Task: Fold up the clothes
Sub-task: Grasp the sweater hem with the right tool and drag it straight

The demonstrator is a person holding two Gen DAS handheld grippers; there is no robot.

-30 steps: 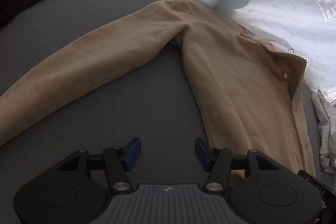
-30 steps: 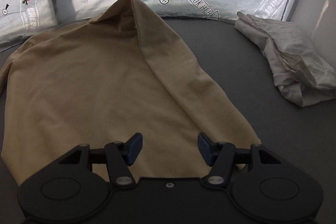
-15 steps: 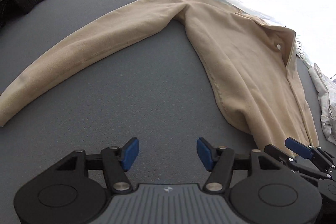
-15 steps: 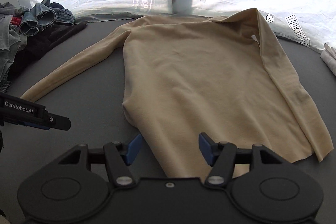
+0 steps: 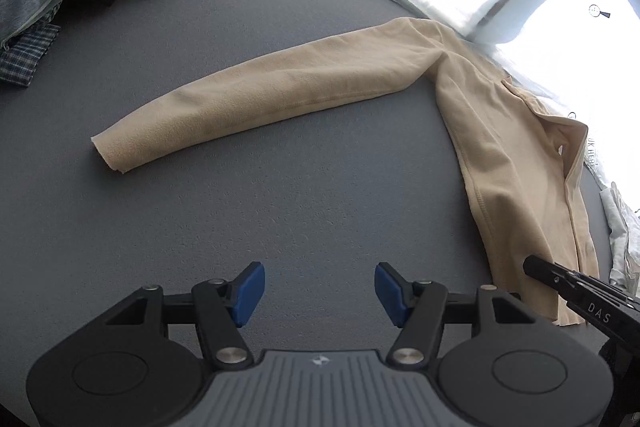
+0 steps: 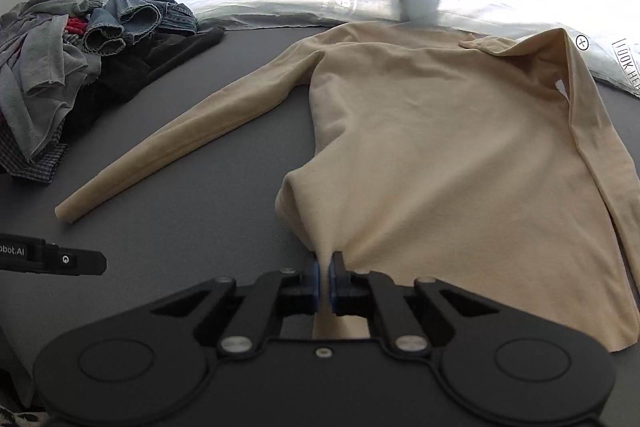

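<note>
Right gripper (image 6: 324,277) has just closed: half a second ago its jaws stood apart over the hem, now they pinch the tan long-sleeved shirt (image 6: 432,131) at its near left hem corner. Left gripper (image 5: 319,291) hangs unclenched above bare grey tabletop (image 5: 280,211), the shirt's outstretched sleeve (image 5: 256,107) ahead of it. Only the right wrist view shows the pinch and the whole clothes pile (image 6: 72,67) far left; the left shows crumpled white cloth (image 5: 620,227) at right.

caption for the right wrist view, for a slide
Right gripper shut on tan shirt's hem; clothes pile at left.
</note>
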